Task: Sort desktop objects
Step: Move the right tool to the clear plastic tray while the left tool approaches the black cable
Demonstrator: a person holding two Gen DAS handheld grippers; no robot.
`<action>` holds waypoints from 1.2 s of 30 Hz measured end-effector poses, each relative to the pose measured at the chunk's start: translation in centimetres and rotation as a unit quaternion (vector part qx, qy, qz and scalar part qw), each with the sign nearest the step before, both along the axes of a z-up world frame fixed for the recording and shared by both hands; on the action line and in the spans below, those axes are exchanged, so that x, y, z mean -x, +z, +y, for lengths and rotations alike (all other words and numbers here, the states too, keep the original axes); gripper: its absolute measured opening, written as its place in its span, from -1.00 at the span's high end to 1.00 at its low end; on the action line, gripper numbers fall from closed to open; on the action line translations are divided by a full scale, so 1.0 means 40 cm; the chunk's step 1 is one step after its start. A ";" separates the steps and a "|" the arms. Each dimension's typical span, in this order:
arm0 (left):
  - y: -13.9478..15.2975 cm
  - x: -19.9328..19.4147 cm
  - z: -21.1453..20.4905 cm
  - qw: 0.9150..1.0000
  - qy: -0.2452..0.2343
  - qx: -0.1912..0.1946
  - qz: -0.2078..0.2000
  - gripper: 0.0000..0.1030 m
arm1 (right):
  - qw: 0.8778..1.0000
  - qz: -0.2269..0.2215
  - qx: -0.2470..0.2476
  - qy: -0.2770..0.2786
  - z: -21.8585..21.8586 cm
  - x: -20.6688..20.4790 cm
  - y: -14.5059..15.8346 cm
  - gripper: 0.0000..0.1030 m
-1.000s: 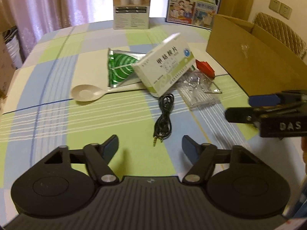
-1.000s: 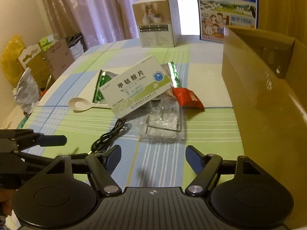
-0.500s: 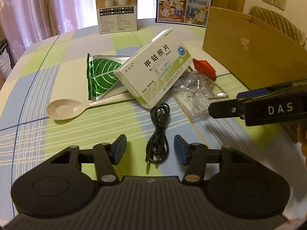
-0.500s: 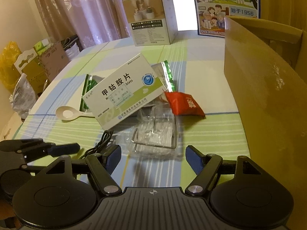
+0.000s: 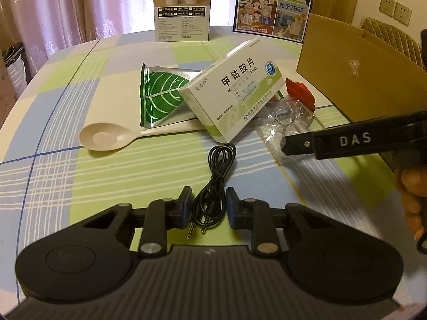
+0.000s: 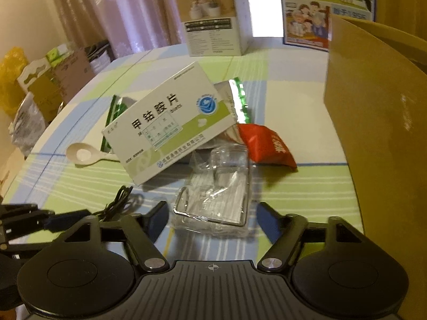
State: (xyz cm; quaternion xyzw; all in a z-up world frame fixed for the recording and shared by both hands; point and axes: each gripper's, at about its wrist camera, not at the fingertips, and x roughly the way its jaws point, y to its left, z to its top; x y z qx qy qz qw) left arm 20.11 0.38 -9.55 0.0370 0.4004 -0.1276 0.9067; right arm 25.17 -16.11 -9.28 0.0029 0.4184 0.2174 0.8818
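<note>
1. On the checked tablecloth (image 5: 66, 122), at the right edge of both views, stands a brown cardboard box (image 5: 355, 77); only its outer wall and top flaps show, so what it contains cannot be told.
2. Near the far edge of the table stand an upright product carton (image 5: 182, 8) and a blue printed milk carton (image 5: 275, 2), both closed.
3. Mid-table lies a white-and-green medicine box (image 5: 234, 96), closed and tilted, resting partly on a green leaf-print foil pouch (image 5: 160, 96) and over the handle of a cream spoon (image 5: 106, 140).
4. A red sachet (image 6: 267, 144) lies beside the medicine box, and a clear plastic packet (image 6: 216, 186) with a metal wire part inside lies just in front of it.
5. The left gripper (image 5: 209, 208) is closing, its blue pads standing narrowly on either side of a coiled black audio cable (image 5: 213, 186); the cable sits between them on the cloth, and a small gap shows on each side, so it is not yet pinched.
6. The right gripper (image 6: 212, 220) is also closing but stands much wider, its pads flanking the near end of the clear plastic packet without pressing on it.
</note>
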 end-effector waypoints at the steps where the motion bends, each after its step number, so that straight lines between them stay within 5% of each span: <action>1: 0.000 0.000 -0.002 1.000 -0.001 -0.002 -0.002 0.57 | 1.000 0.000 -0.001 0.002 0.002 0.001 -0.001 -0.13; 8: -0.003 0.002 -0.013 1.000 -0.004 -0.015 -0.009 0.52 | 1.000 -0.001 0.009 0.001 0.004 0.018 0.004 0.01; 15: -0.005 -0.004 -0.014 1.000 -0.001 -0.023 -0.016 0.22 | 1.000 0.010 0.019 0.001 -0.015 0.080 0.030 0.01; 20: -0.004 -0.002 -0.025 0.999 -0.013 -0.029 -0.016 0.27 | 1.000 0.009 0.027 -0.011 -0.043 0.116 0.042 0.01; 23: 0.001 0.011 -0.036 0.999 -0.022 -0.033 -0.010 0.59 | 0.999 0.013 0.023 -0.018 -0.064 0.147 0.049 0.01; 36: 0.024 0.107 -0.084 0.998 -0.053 -0.031 0.010 0.57 | 0.999 0.008 0.010 -0.031 -0.086 0.211 0.065 -0.01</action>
